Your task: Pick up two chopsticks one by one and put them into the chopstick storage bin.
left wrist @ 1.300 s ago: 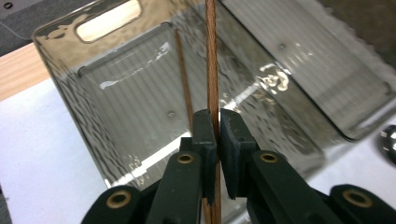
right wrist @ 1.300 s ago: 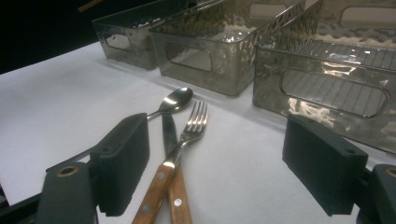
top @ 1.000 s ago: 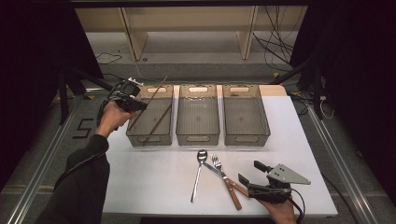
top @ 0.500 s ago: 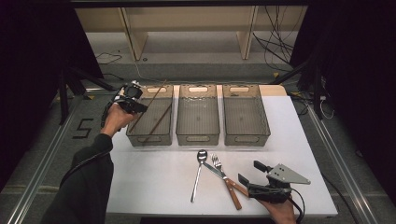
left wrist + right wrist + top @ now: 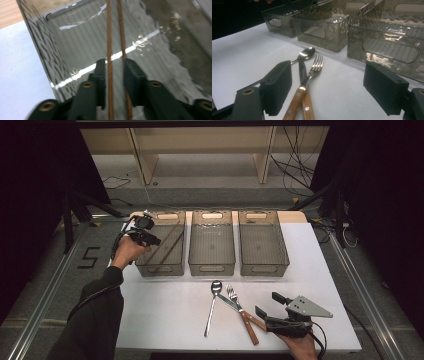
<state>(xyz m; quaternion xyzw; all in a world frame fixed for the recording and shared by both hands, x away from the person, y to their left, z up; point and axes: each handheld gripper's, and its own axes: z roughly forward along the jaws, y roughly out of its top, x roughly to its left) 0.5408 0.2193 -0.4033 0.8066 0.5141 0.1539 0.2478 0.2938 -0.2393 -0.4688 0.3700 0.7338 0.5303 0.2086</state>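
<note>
A pair of brown chopsticks (image 5: 167,247) slants across the inside of the left clear bin (image 5: 161,268). My left gripper (image 5: 152,239) hangs at that bin's left rim. In the left gripper view its jaws (image 5: 115,72) have just been opening, and the two chopsticks (image 5: 109,45) run loose through the gap. My right gripper (image 5: 267,303) rests open near the table's front right edge. Its pads (image 5: 278,85) flank the wooden handles of a fork (image 5: 315,65) and a knife (image 5: 302,71), gripping neither. A spoon (image 5: 212,307) lies just left of them.
Three clear bins stand in a row across the back of the white table (image 5: 165,320): left, middle (image 5: 211,268) and right (image 5: 263,268). The middle and right bins look empty. The spoon, fork (image 5: 233,296) and knife (image 5: 247,326) lie in front of the middle bin.
The left hand has sunk a little toward the left bin, and the chopsticks now lie lower inside it. The left jaws have parted. The right gripper has not moved.
</note>
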